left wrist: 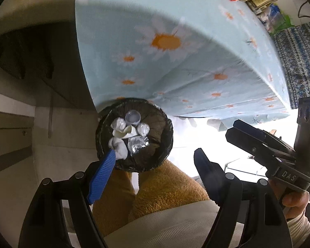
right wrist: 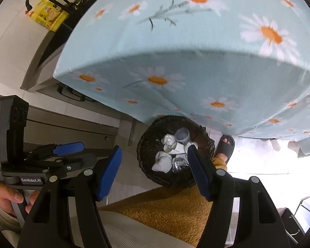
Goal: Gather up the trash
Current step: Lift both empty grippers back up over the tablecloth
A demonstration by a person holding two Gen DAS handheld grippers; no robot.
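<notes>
Two grippers hang over the round black-lined trash bin (left wrist: 134, 136) at the lower centre of both views. The left gripper (left wrist: 155, 173) and right gripper (right wrist: 153, 171) each have their blue-padded fingers (right wrist: 109, 171) spread wide with nothing between them. Crumpled white tissues (right wrist: 162, 162), a small grey plastic cup (left wrist: 132, 117) and crinkled clear wrap (left wrist: 138, 145) lie inside the bin. To finish well, I would lift both straight clear of the rim. The daisy-print blue cloth over the counter (right wrist: 175, 41) overhangs the bin's far edge, and a sandalled foot (right wrist: 225, 146) sits just beside it.
</notes>
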